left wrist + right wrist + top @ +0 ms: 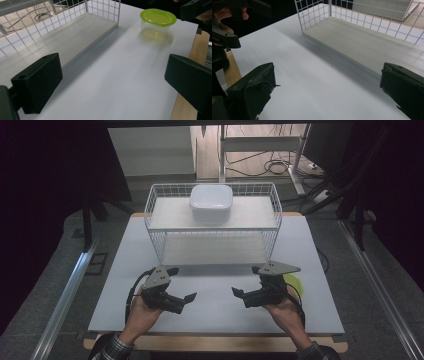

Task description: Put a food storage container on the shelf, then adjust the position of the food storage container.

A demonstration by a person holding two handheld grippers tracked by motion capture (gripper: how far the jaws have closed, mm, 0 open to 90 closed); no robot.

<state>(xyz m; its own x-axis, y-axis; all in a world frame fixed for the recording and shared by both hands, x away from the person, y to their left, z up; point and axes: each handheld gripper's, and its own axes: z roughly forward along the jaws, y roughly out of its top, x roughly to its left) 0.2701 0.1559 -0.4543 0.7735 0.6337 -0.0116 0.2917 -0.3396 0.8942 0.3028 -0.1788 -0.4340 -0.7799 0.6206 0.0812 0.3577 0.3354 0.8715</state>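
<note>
Nothing is grasped yet: the left gripper [190,297] and right gripper [237,292] hover with fingers spread; the green-lidded clear plastic container [158,20] stands untouched on the white table [210,285].

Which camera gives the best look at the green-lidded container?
The left gripper view: the green-lidded container stands whole and unblocked on the table. In the high view just a sliver peeks out behind the right gripper.

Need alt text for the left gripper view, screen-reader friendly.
A clear tub with a lime-green lid stands on the white table ahead of the left gripper, whose two black jaws stand wide apart with nothing between them. A white wire rack sits at upper left.
</note>
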